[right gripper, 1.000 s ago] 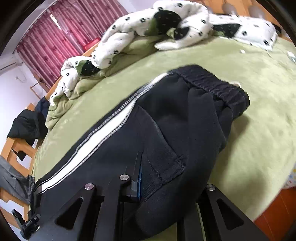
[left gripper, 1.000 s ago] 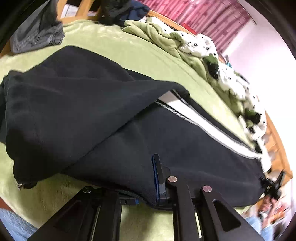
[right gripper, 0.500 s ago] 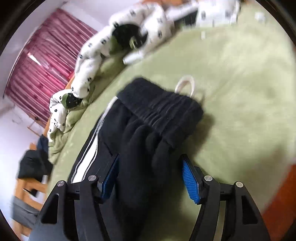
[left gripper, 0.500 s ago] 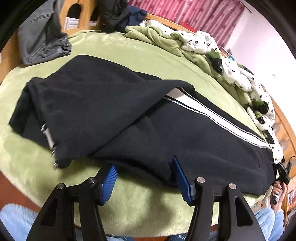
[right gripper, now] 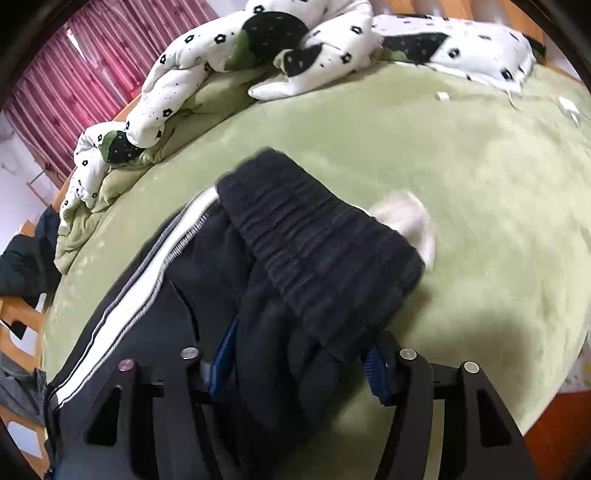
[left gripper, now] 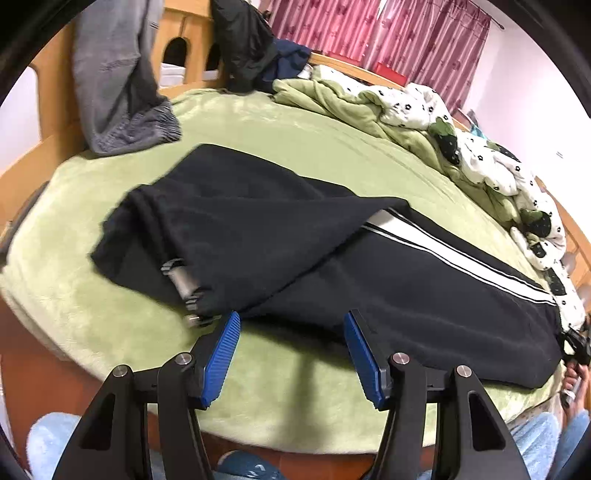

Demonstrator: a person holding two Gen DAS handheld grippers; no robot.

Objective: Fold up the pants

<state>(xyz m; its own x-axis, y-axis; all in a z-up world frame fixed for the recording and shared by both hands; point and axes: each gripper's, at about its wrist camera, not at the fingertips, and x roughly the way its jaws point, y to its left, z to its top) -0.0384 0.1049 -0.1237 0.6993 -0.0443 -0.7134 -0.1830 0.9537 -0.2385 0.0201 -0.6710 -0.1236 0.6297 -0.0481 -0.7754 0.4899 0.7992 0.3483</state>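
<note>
Two grippers are at work on one pair of black pants (left gripper: 332,258) lying on a green blanket (left gripper: 295,147) on a bed.

Start close, in the left wrist view. At the bottom middle, the left gripper (left gripper: 291,350) has its blue pads wide apart and holds nothing. It sits just in front of the near edge of the pants, over bare blanket. A leg end is flopped back over the rest in the middle left. Something small, grey and metal (left gripper: 181,280) pokes out under that flap; I cannot tell what it is.

In the right wrist view, the right gripper (right gripper: 299,354) is at the bottom middle. Thick black cloth near the waistband (right gripper: 321,251) fills the gap between its blue pads. The pads look a bit apart, so I cannot tell if they squeeze the cloth.

What could go wrong? If the right gripper lifts with a loose grip, the heavy waist could slip out and fall in a heap. If only one side gets pulled, the fold could go crooked, because the left gripper holds nothing. The grey metal thing could catch on the cloth.

Farther back, a spotted white quilt (right gripper: 258,55) is piled in the upper part. Grey clothes (left gripper: 122,81) hang at the upper left, with red curtains (left gripper: 369,33) at the top.
</note>
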